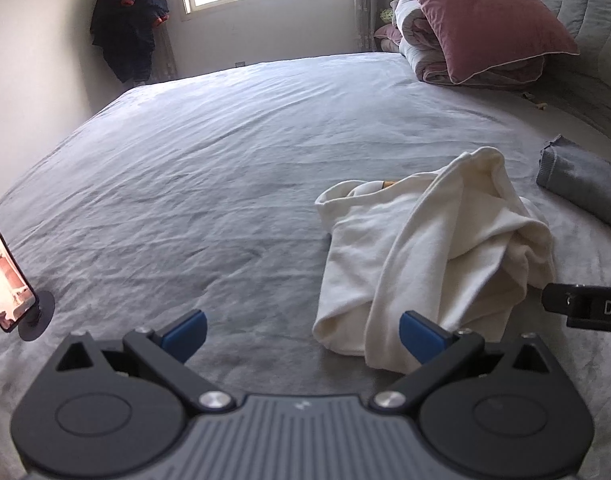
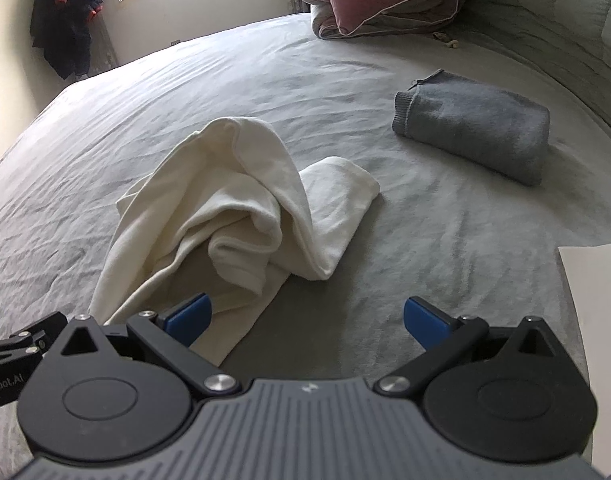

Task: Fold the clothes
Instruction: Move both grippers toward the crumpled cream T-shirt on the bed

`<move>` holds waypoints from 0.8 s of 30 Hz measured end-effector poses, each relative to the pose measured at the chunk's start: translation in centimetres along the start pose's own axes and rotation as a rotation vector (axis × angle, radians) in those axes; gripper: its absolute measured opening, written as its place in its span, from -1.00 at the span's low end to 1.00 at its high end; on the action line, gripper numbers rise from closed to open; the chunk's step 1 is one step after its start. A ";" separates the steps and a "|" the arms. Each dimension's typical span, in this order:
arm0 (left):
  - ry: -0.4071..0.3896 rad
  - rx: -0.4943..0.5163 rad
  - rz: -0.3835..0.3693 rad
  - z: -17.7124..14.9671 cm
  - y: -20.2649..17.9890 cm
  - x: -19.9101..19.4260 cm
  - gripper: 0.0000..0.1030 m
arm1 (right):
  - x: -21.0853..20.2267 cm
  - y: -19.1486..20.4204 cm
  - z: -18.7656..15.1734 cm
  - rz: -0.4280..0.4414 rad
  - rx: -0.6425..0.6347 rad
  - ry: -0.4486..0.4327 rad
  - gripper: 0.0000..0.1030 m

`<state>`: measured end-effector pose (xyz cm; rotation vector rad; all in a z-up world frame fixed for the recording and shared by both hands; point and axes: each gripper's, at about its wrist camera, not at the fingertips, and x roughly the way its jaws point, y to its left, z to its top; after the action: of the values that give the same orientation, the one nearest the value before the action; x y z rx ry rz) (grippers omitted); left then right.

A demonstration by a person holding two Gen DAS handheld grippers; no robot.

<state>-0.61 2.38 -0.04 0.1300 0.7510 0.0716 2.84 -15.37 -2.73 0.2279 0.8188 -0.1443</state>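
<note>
A crumpled cream-white garment [image 1: 421, 256] lies on the grey bed sheet [image 1: 225, 152], right of centre in the left wrist view. It also shows in the right wrist view [image 2: 233, 208], left of centre. My left gripper [image 1: 303, 334] is open and empty, low over the sheet, its right blue finger over the garment's near edge. My right gripper [image 2: 307, 318] is open and empty, its left blue finger over the garment's near corner. A folded grey garment [image 2: 477, 128] lies further right on the bed, and shows at the right edge of the left wrist view [image 1: 581, 180].
A pink pillow [image 1: 477, 12] rests on a rolled duvet [image 2: 385, 16] at the bed's head. A dark jacket [image 1: 129, 20] hangs on the wall by the window. A phone on a stand [image 1: 5, 276] sits at the left. A white board [image 2: 597, 320] lies at the right.
</note>
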 end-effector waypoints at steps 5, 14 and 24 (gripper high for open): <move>0.008 -0.003 0.007 -0.1 0.2 0.4 0.99 | 0.2 0.4 0.0 0.002 -0.003 0.008 1.00; 0.036 -0.010 0.026 -0.1 0.9 1.7 0.99 | 0.7 1.2 0.2 0.000 -0.024 0.012 1.00; 0.081 -0.026 0.050 -0.3 1.8 3.4 0.99 | 2.6 2.7 0.7 -0.013 -0.071 0.036 1.00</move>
<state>1.67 4.61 -2.30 0.1218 0.8274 0.1348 5.66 -13.09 -3.82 0.1590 0.8596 -0.1235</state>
